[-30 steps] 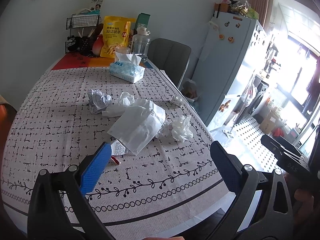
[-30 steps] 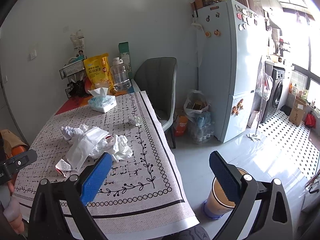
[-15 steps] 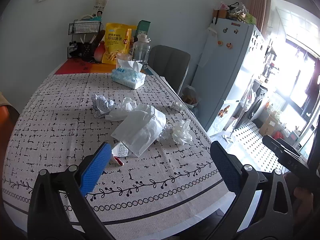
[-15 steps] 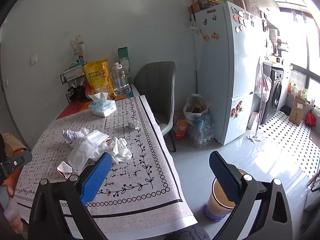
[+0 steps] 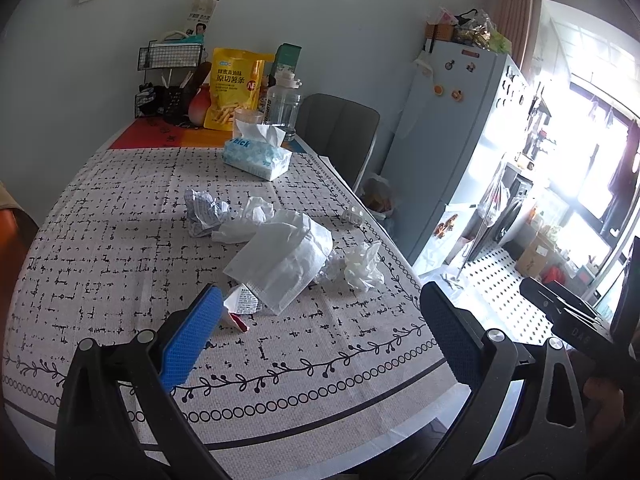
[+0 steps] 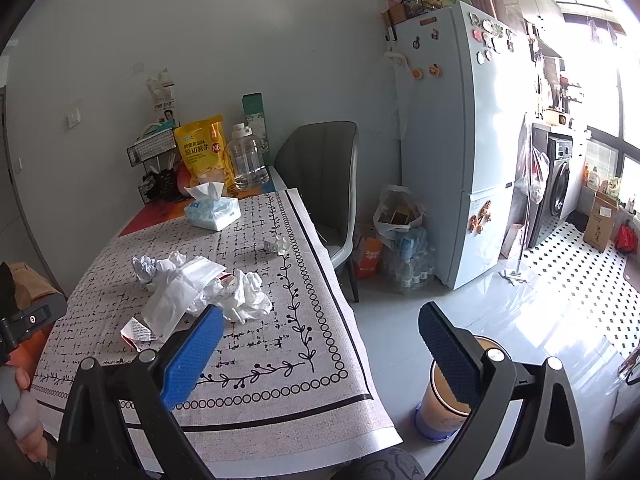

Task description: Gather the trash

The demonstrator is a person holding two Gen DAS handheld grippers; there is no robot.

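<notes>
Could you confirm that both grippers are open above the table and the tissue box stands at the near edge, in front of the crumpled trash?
Not quite: the tissue box sits at the far end, behind the trash, as the left wrist view shows. Both grippers, left and right, are open.

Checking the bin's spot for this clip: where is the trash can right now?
Only the right wrist view shows it: the trash can stands on the floor off the table's near right corner, partly hidden behind the open right gripper.

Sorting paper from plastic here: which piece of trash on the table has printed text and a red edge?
The small torn wrapper at the near end of the pile, by the left gripper; the other scraps are plain white tissue or crumpled paper.
</notes>
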